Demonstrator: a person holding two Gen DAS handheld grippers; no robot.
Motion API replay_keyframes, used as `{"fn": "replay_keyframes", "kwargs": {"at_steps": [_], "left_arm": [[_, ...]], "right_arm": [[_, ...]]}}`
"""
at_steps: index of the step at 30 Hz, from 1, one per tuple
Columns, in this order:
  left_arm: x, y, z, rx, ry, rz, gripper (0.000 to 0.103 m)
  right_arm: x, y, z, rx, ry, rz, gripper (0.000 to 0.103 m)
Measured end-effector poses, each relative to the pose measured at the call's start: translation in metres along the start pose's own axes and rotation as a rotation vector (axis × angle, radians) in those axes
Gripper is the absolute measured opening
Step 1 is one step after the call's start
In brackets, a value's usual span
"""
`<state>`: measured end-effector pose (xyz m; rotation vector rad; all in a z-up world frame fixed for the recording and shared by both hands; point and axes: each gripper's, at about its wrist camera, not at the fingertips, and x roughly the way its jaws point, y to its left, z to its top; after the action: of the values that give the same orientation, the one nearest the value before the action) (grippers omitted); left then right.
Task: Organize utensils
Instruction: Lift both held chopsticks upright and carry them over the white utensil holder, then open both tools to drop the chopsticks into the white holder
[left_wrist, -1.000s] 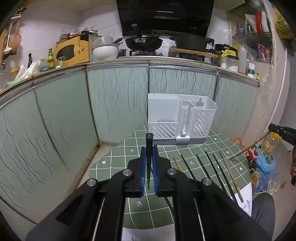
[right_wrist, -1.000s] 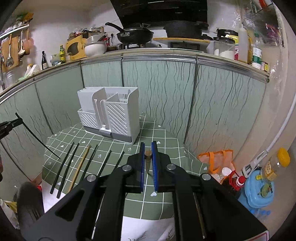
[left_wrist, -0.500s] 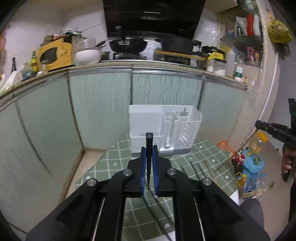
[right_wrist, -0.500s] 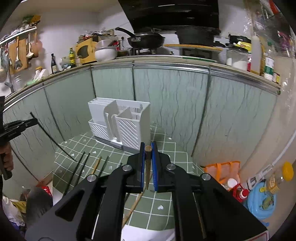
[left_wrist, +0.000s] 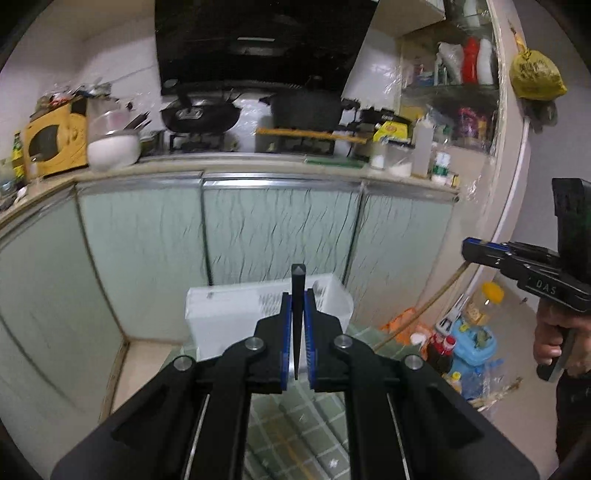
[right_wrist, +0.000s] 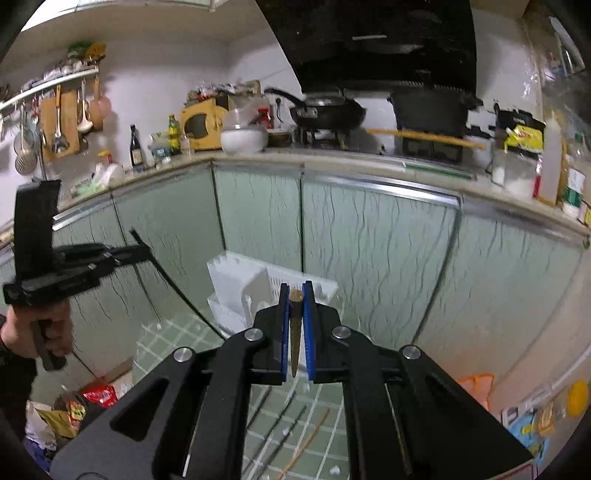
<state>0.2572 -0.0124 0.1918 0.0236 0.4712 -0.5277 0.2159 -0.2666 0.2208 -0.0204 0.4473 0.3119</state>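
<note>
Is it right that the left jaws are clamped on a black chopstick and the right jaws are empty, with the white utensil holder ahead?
Not quite. The right gripper is not empty: the right wrist view shows it shut on a brown wooden chopstick. The left gripper does clamp a black chopstick, with the white utensil holder ahead.

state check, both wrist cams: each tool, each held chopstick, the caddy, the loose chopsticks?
left tool: shut on black chopstick
right tool: shut on wooden chopstick
white caddy: upright on table
loose chopsticks: lying flat on table
</note>
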Motion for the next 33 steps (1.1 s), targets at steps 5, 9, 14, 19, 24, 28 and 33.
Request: {"fn": "replay_keyframes", "kwargs": {"at_steps": [5,9,14,19,24,28,33], "left_arm": [[0.015,-0.006,0.037,-0.008,-0.031,-0.032,0.008],[0.03,-0.011,0.056,0.005,-0.044,-0.041,0.008],[0.057,-0.01,0.063,0.012,-0.027,-0.043,0.008],[0.088,-0.003,0.047,0.017,0.013,-0.037,0.008],[0.11,0.002,0.027,0.014,0.052,-0.052,0.008],[0.116,0.002,0.014,0.047,0.064,-0.047,0.017],[0.099,0.005,0.001,0.07,-0.005,0.015,0.098]], "right_arm": [[0.011,-0.003,0.037,-0.01,-0.026,0.012,0.006],[0.027,-0.01,0.052,0.005,-0.026,0.02,0.006],[0.056,-0.022,0.053,0.021,-0.001,0.018,0.006],[0.082,-0.031,0.036,0.033,0.017,0.024,0.006],[0.105,-0.038,0.013,0.05,0.045,0.037,0.006],[0.115,-0.043,-0.005,0.053,0.07,-0.001,0.013],[0.101,-0.045,-0.023,0.052,0.067,-0.042,0.072]]}}
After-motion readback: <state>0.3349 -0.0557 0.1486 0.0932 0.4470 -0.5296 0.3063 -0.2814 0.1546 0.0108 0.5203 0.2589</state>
